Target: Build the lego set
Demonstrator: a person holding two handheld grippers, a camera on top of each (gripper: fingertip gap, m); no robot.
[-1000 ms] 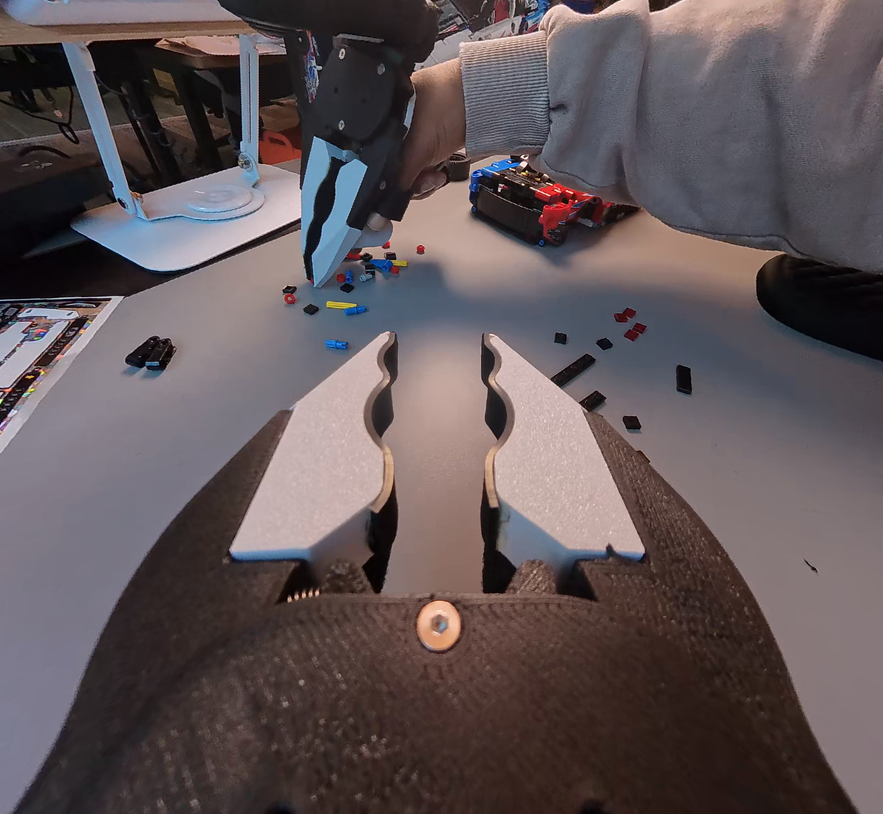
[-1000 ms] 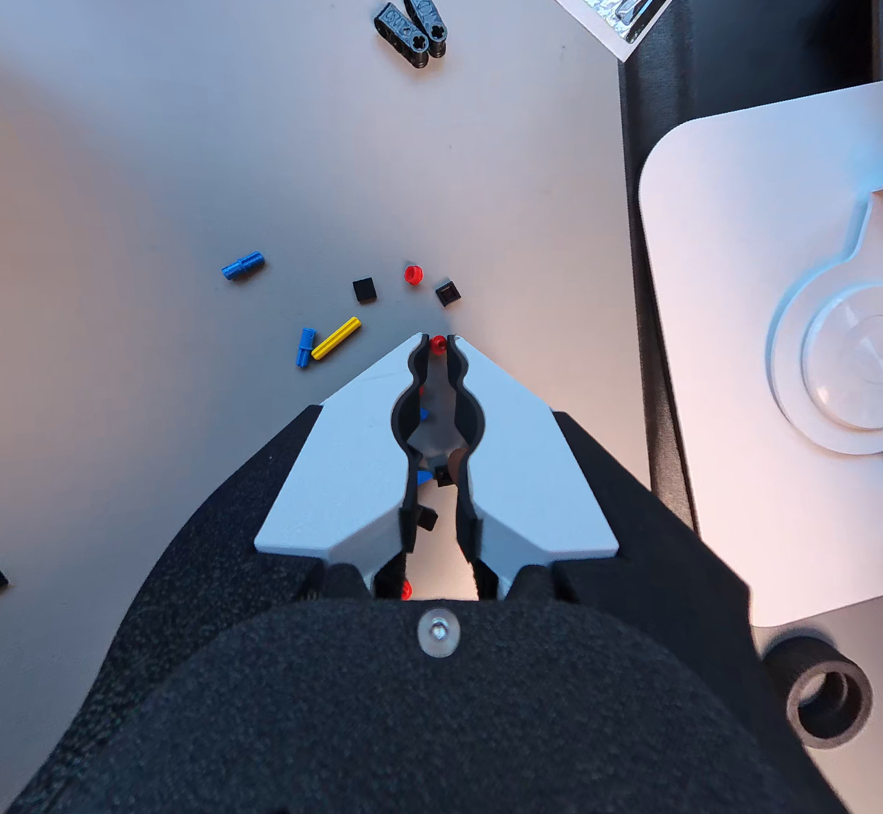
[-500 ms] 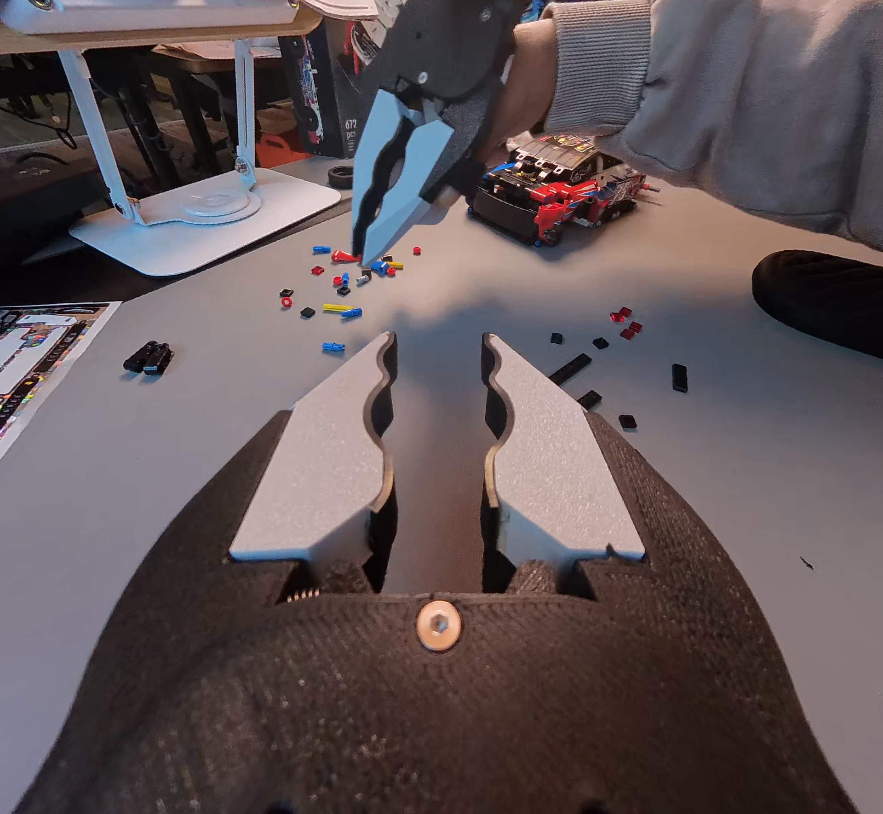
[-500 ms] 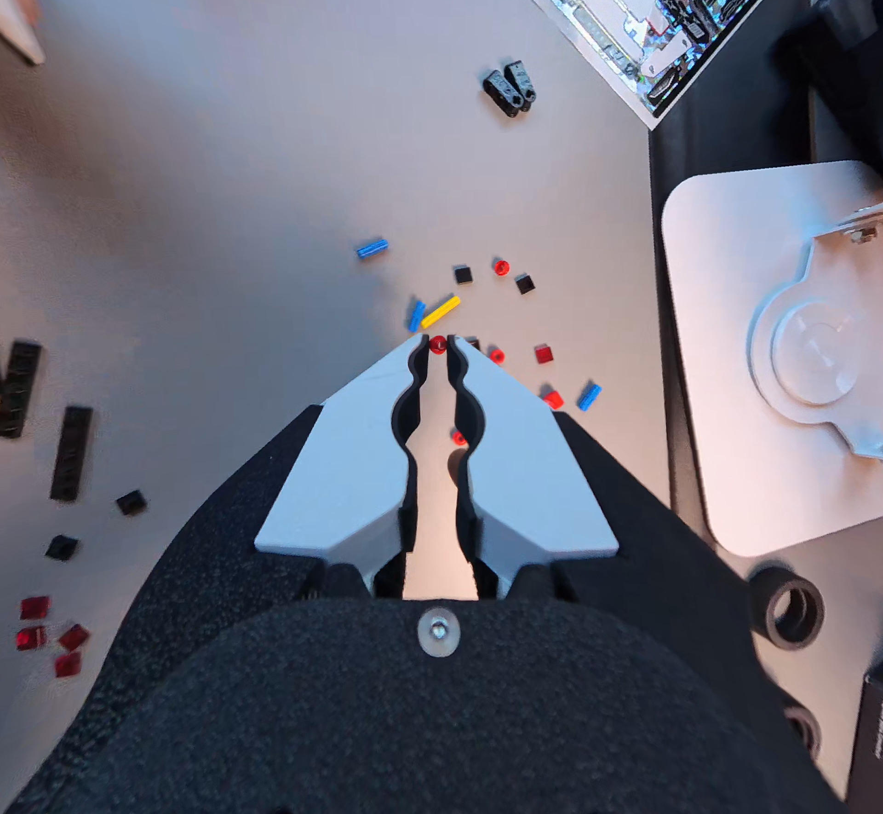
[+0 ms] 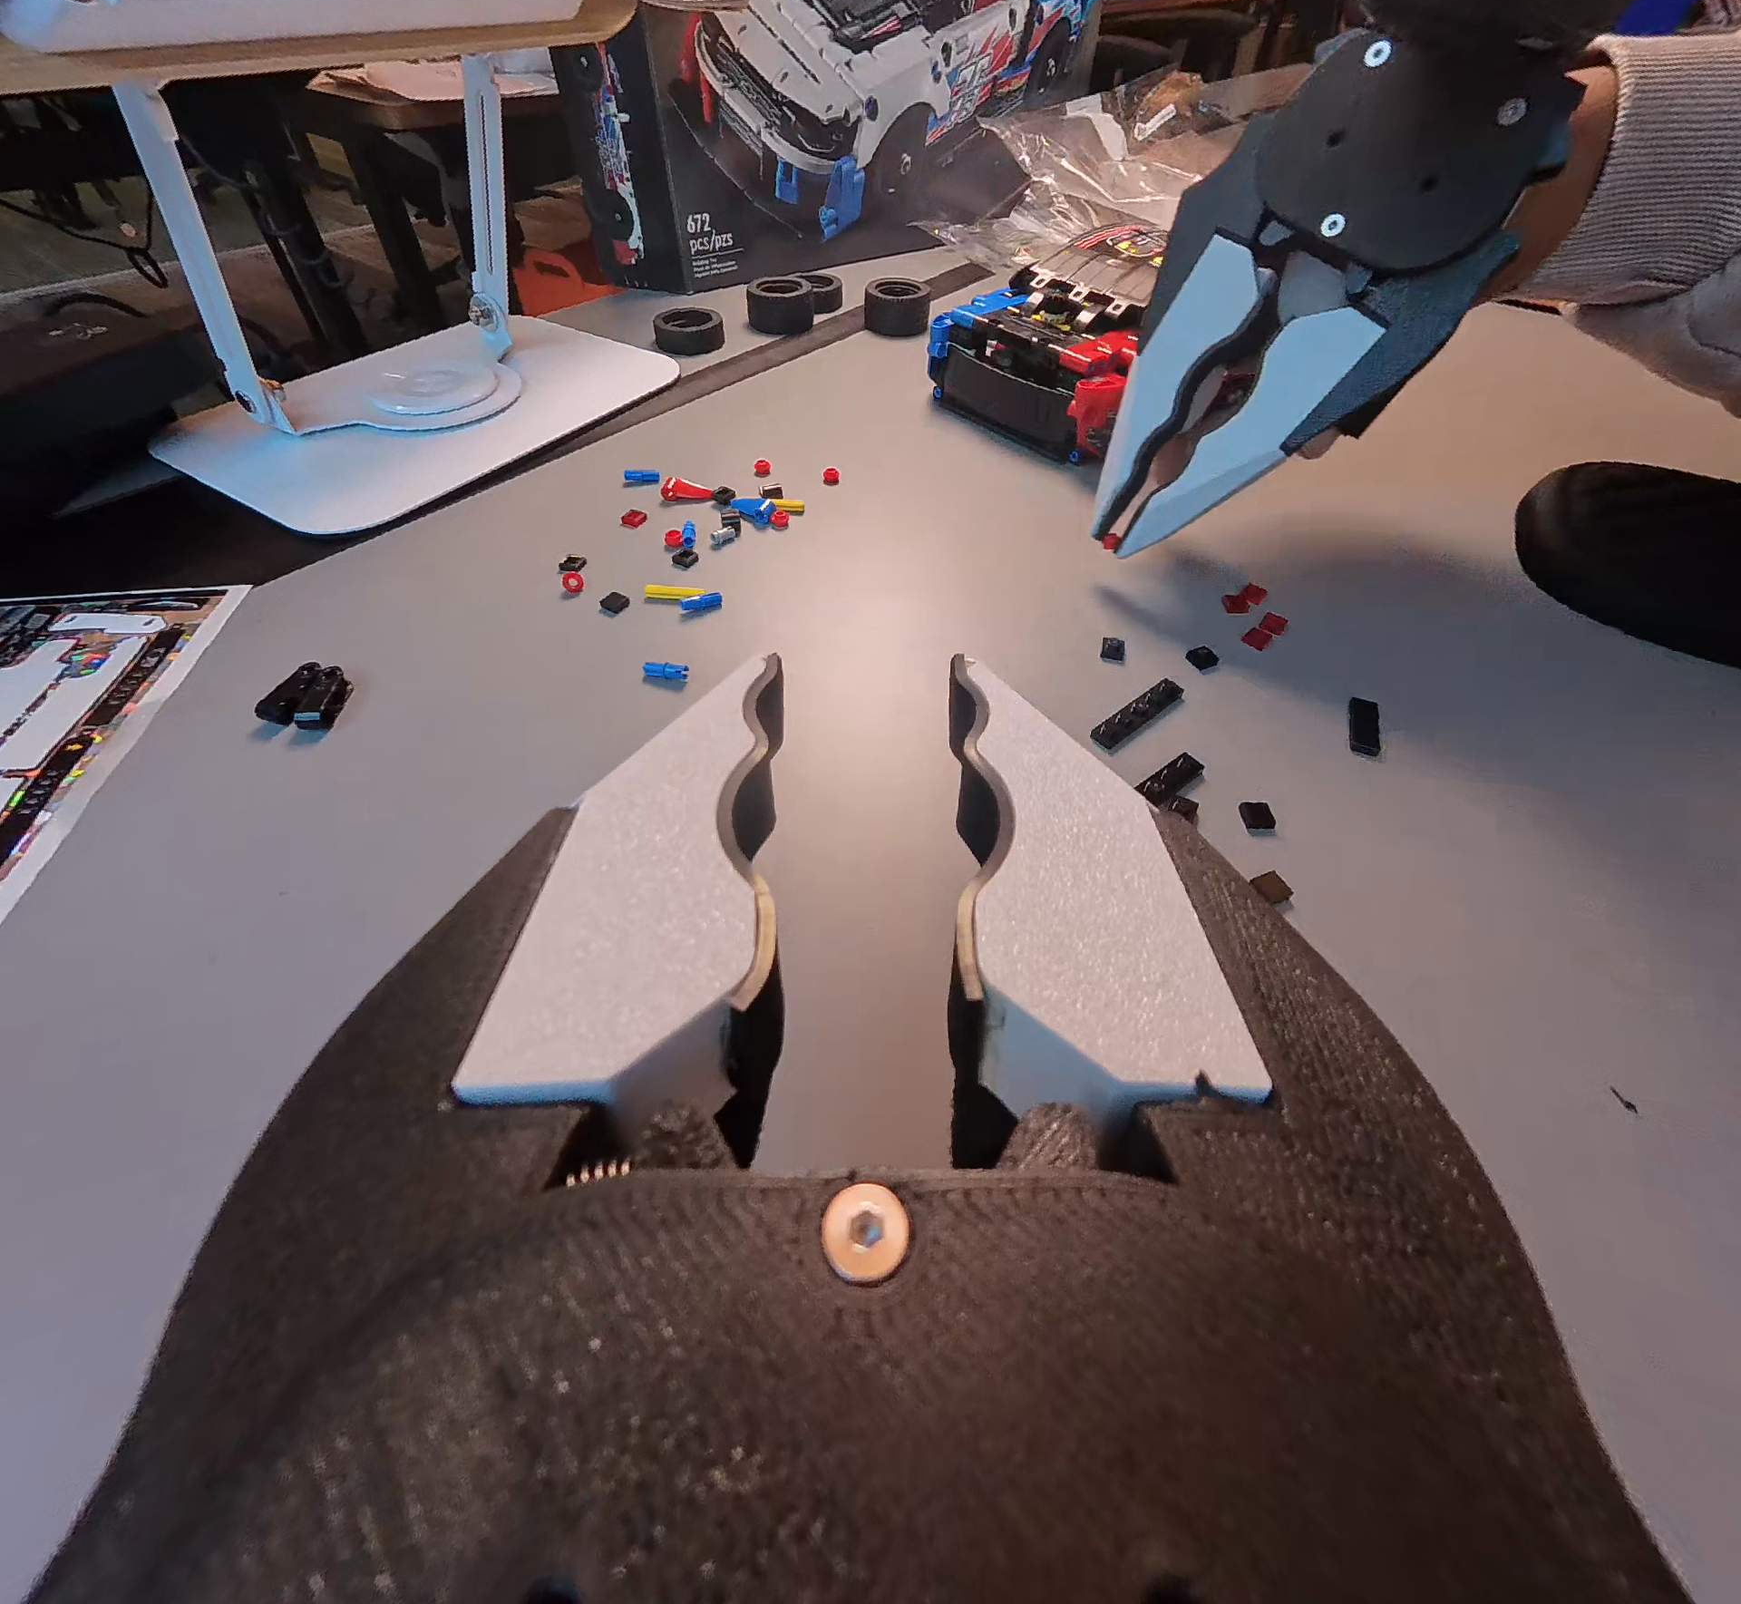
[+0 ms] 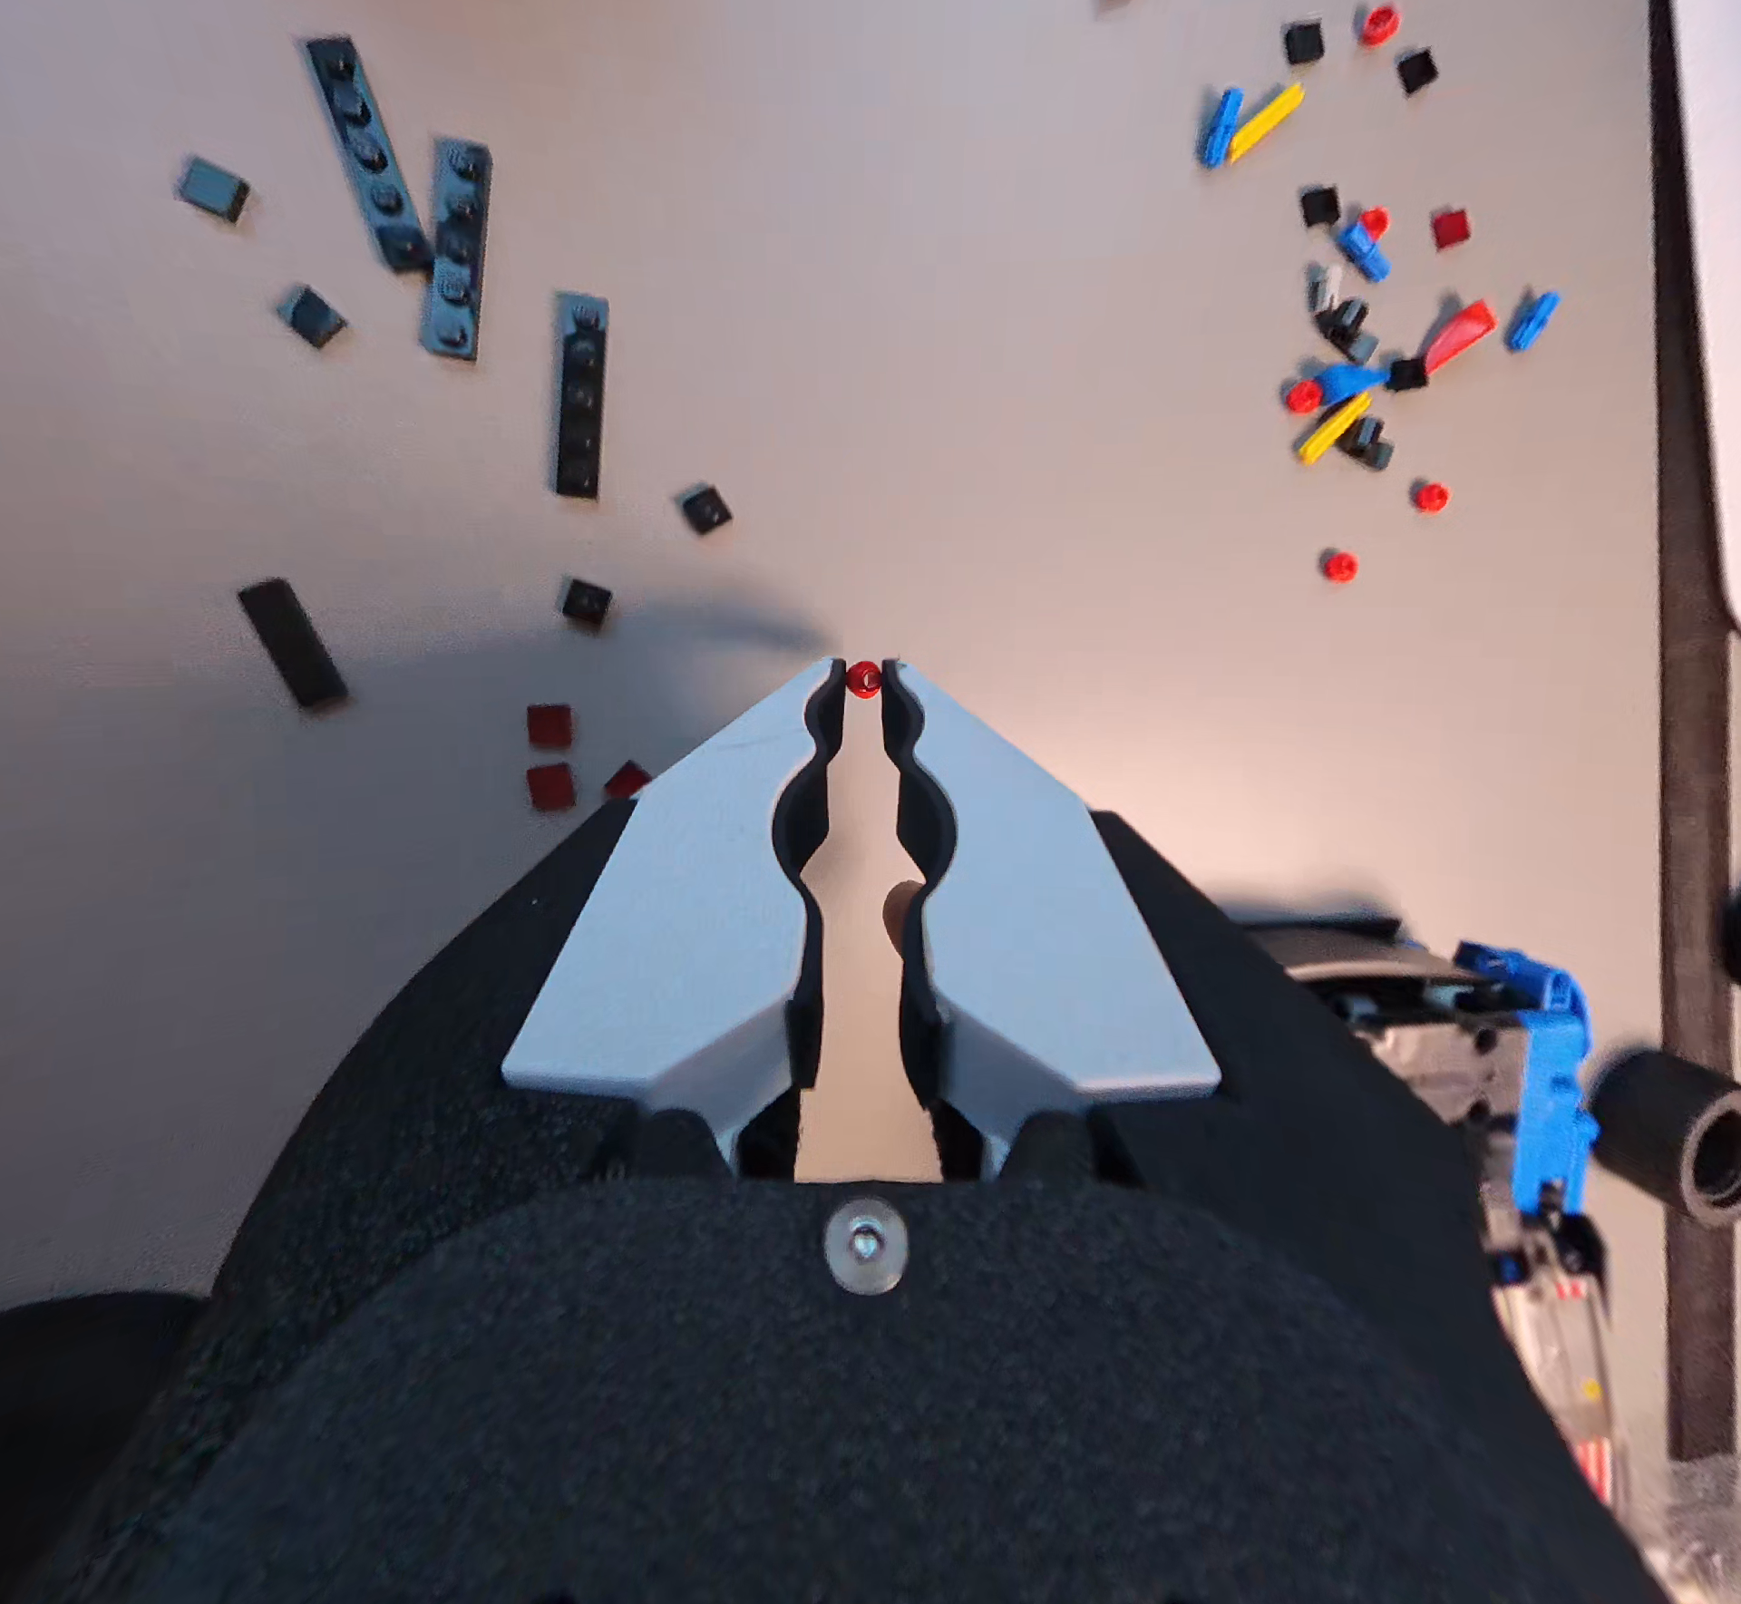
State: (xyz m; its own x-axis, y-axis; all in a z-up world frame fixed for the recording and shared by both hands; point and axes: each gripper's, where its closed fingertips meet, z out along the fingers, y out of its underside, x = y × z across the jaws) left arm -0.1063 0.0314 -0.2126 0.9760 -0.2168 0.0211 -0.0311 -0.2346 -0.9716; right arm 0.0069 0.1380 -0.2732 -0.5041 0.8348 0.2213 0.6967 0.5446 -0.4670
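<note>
On the grey table [image 5: 895, 541], counts: 3 black tyres [image 5: 782, 304] in a row by the box [image 5: 829, 99]; 3 small dark red tiles [image 5: 1253, 617] close together; 3 long black studded strips [image 6: 577, 395] seen from the right wrist view; 2 yellow rods [image 6: 1265, 120]; 1 half-built car [image 5: 1036, 353].
Loose pieces: small red, blue, black and yellow bits [image 5: 716, 522] scattered near the white stand base [image 5: 424, 419]; black bits [image 5: 1140, 711] to the other side.
Car: black body, blue front corner, red side panels, standing near the table's far edge.
Held piece: tiny round red stud [image 6: 863, 679], raised above the table, between the 2 clusters.
Right claw [image 6: 863, 679]: nearly closed, tips pinching the red stud; tilted down toward the table, carried by a hand in a grey sleeve [image 5: 1667, 174].
Left claw [image 5: 865, 673]: spread wide, holding nothing, low over bare table, pointing at the scattered bits.
</note>
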